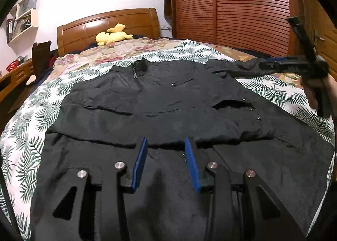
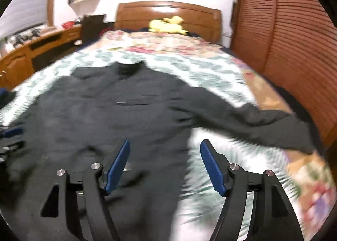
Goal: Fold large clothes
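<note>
While the black jacket (image 1: 168, 114) lies spread on the bed (image 1: 27, 135), its sleeve (image 2: 242, 123) at the right of the frame could stay unfolded. The right tool (image 2: 164, 167) is released and empty; the left tool (image 1: 166, 163) hovers parted over the hem, gripping nothing, so cloth may slide.

A home bedroom. A bed (image 1: 189, 51) with a wooden headboard (image 1: 109, 24) carries a leaf-print cover and a floral quilt (image 1: 118, 49), with a yellow soft toy (image 1: 112, 35) by the headboard. A slatted wooden wardrobe (image 1: 242, 9) stands alongside, and wall shelves (image 1: 24, 17) hang above a wooden desk (image 2: 38, 47).
</note>
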